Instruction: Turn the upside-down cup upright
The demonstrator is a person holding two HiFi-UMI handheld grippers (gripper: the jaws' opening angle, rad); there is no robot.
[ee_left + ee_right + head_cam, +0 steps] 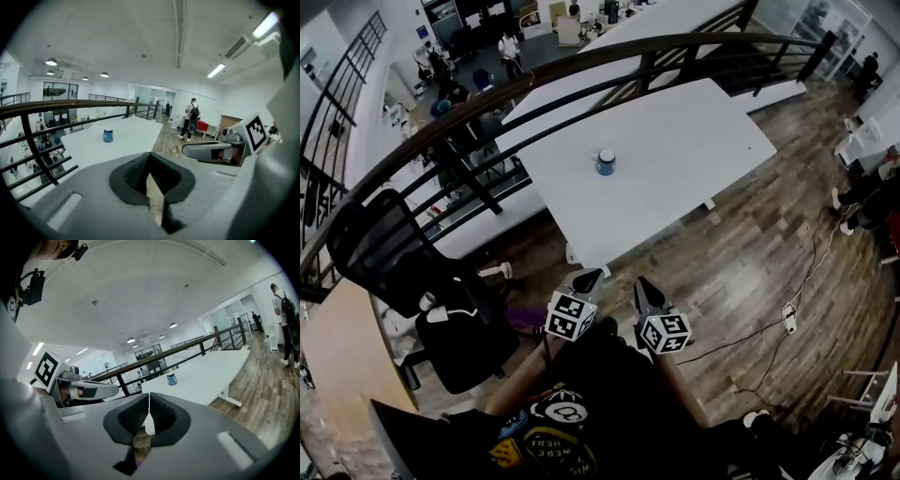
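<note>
White table: 1 blue cup. Left hand-held gripper, right hand-held gripper: 2 clenched, empty.

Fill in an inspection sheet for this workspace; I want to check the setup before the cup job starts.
Surface: white table, bare apart from one cup.
Job's things: blue cup stands near the railing-side edge, pale end up; mouth too small to tell.
Clutter: nothing seen.
Grippers: left gripper and right gripper both shut, empty, short of the table.
Cables: a cable trails across the wood floor at the right.
Surroundings: black railing behind the table, black chair at the left, a person with a backpack beyond.
</note>
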